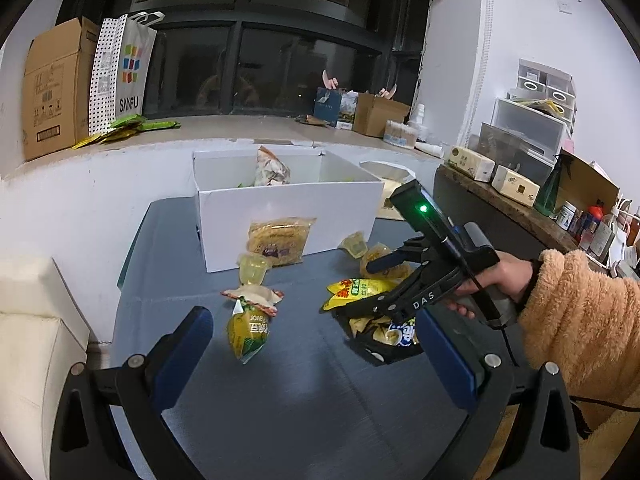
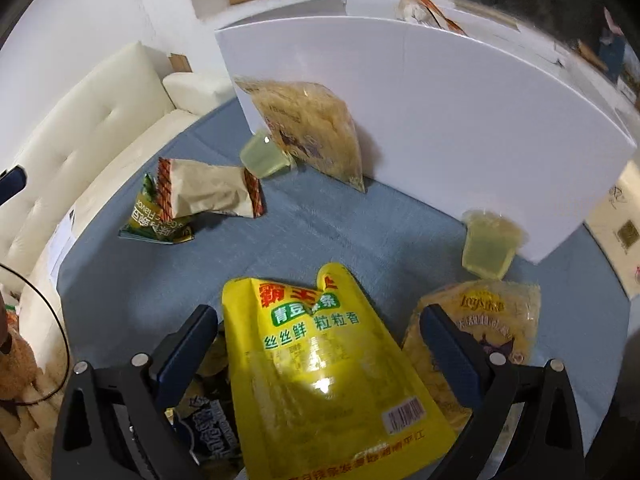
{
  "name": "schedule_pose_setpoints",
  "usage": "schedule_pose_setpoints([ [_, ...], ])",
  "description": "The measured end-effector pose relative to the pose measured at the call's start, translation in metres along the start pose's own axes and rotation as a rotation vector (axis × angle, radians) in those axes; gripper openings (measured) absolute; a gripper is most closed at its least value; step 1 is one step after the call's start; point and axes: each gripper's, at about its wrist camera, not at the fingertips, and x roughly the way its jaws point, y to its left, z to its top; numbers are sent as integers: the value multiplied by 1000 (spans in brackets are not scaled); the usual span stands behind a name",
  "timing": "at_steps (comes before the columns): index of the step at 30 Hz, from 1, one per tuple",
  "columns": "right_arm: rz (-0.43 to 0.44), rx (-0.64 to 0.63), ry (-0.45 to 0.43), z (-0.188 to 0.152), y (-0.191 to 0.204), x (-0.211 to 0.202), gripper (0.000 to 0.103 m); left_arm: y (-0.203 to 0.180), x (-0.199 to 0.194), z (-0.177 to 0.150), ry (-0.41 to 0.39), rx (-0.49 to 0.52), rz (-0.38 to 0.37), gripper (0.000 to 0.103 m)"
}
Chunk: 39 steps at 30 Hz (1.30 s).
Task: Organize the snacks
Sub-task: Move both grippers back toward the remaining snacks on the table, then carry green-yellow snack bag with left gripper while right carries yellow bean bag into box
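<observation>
On the blue-grey table, a yellow pouch (image 2: 320,360) lies between the wide-apart fingers of my right gripper (image 2: 320,340), which points steeply down at it; the pads do not press it. In the left wrist view the right gripper (image 1: 356,288) hovers over the same yellow pouch (image 1: 356,290). My left gripper (image 1: 316,344) stands open and holds nothing, a green-yellow packet (image 1: 246,332) just ahead of it. A white box (image 1: 288,216) at the back holds a snack bag (image 1: 272,168). A noodle pack (image 1: 280,240) leans against its front wall.
Two jelly cups (image 2: 264,156) (image 2: 488,248), a beige wrapper (image 2: 208,188), a second noodle pack (image 2: 480,332) and a blue-white packet (image 2: 208,420) lie around. A cream sofa (image 1: 36,340) borders the left. A furry orange sleeve (image 1: 580,320) is at right, below a cluttered counter (image 1: 520,216).
</observation>
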Motion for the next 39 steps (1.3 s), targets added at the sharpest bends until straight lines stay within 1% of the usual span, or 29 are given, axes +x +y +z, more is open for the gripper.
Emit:
schedule_pose_setpoints([
  [1, -11, 1, 2, 0, 1, -1, 97, 1, 1, -1, 3, -4, 4, 103],
  [2, 9, 8, 18, 0, 0, 0, 73, 3, 2, -2, 8, -11, 4, 103],
  [3, 2, 23, 29, -1, -2, 1, 57, 4, 4, -2, 11, -18, 1, 103],
  [4, -18, 16, 29, -2, 0, 1, 57, 6, 4, -3, 13, -27, 1, 103],
  [5, -47, -13, 26, -4, 4, 0, 53, 7, 5, -3, 15, -34, 3, 103],
  [6, -57, -18, 22, -4, 5, 0, 50, 8, 6, -4, 16, -37, 4, 103],
  [7, -56, 0, 15, -5, 5, -1, 48, 9, 6, -4, 17, -38, 5, 103],
  [9, -90, 24, -32, -8, 6, -8, 43, 11, 8, -5, 25, -40, 20, 103],
  [12, -84, 87, -125, -13, 8, -30, 39, 17, 12, -7, 38, -50, 28, 103],
  [17, -60, 199, -326, -32, 18, -90, 39, 23, 27, -10, 74, -48, 42, 103],
  [20, -62, 239, -400, -49, 33, -119, 39, 26, 45, -8, 104, -32, 53, 103],
  [23, -57, 267, -463, -71, 43, -139, 39, 33, 72, -7, 162, -27, 77, 103],
  [25, -47, 298, -493, -83, 48, -147, 39, 42, 92, -8, 196, -27, 90, 103],
  [26, -40, 329, -512, -91, 49, -151, 39, 46, 103, -9, 228, -28, 89, 103],
  [29, -8, 393, -531, -108, 46, -154, 39, 56, 127, -14, 286, -30, 83, 102],
  [30, -18, 400, -527, -113, 47, -154, 39, 59, 132, -14, 294, -33, 71, 94],
  [31, -24, 402, -521, -116, 47, -153, 39, 60, 135, -15, 303, -30, 61, 66],
  [32, -27, 409, -512, -119, 46, -151, 39, 61, 139, -17, 325, -18, 56, 43],
  [33, -20, 420, -513, -121, 44, -150, 39, 61, 140, -18, 326, -5, 63, 37],
  [36, -2, 439, -521, -126, 42, -148, 39, 59, 133, -21, 310, 4, 58, 36],
  [38, 0, 436, -527, -125, 43, -148, 39, 56, 121, -22, 285, 8, 44, 36],
  [39, 3, 435, -528, -124, 43, -148, 39, 55, 115, -21, 273, 13, 51, 36],
])
